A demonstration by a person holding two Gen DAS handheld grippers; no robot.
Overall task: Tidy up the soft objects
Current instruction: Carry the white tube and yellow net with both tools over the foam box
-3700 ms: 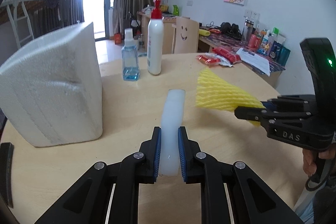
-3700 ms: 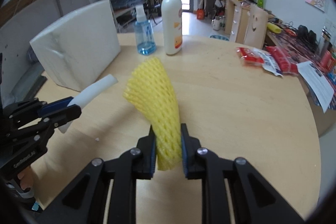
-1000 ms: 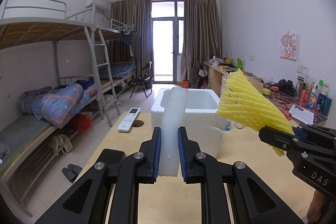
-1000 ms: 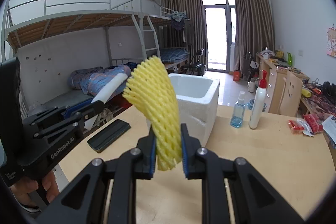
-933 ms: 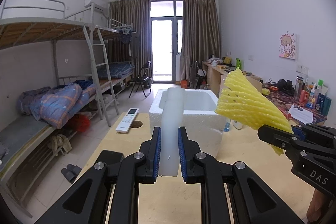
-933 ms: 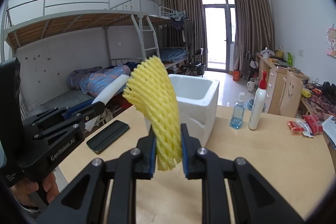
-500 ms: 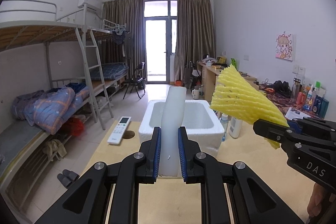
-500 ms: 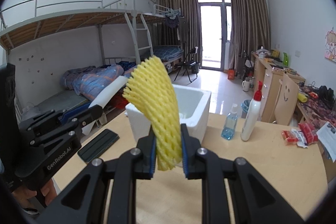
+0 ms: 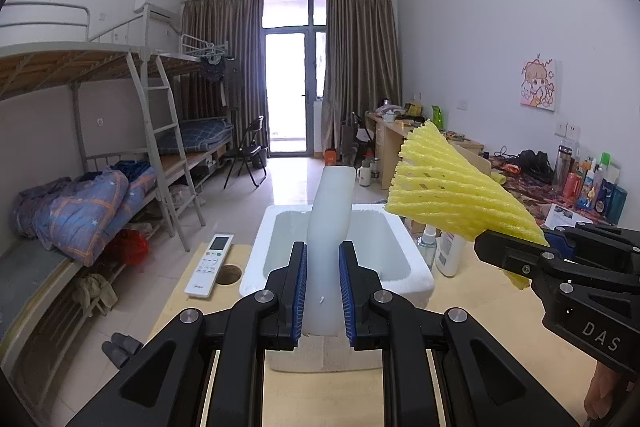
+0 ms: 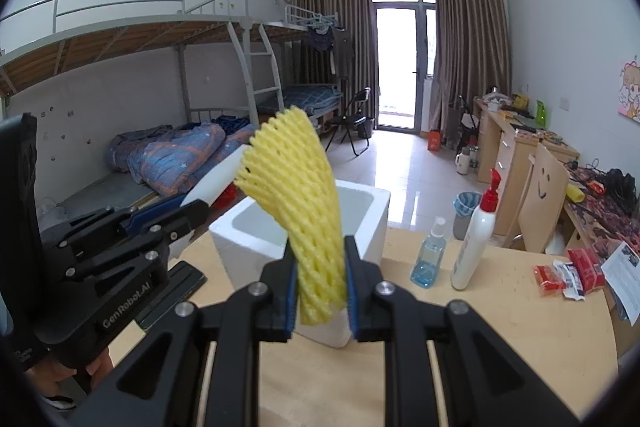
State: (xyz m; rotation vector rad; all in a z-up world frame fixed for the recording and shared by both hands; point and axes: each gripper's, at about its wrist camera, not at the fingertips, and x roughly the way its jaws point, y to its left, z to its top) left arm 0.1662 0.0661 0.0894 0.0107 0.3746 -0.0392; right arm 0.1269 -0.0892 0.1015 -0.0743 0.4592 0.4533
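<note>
My left gripper point(image 9: 322, 291) is shut on a white foam strip point(image 9: 329, 223) that stands up between its fingers, held high above the table in front of the open white foam box point(image 9: 416, 269). My right gripper point(image 10: 321, 285) is shut on a yellow foam net point(image 10: 300, 195), also raised before the foam box point(image 10: 378, 223). In the left wrist view the right gripper point(image 9: 520, 255) holds the yellow net point(image 9: 448, 195) at the right. In the right wrist view the left gripper point(image 10: 176, 219) holds the white strip point(image 10: 218, 179) at the left.
A blue spray bottle point(image 10: 430, 255) and a white pump bottle point(image 10: 476, 239) stand right of the box on the wooden table point(image 10: 460, 339). A remote point(image 9: 210, 265) lies left of the box, a black phone point(image 10: 170, 291) nearer. Red packets point(image 10: 568, 273) lie at the right.
Both grippers have risen and tilted up from the tabletop with their foam pieces; over the last second they rose further, so the box's open inside now shows more from above.
</note>
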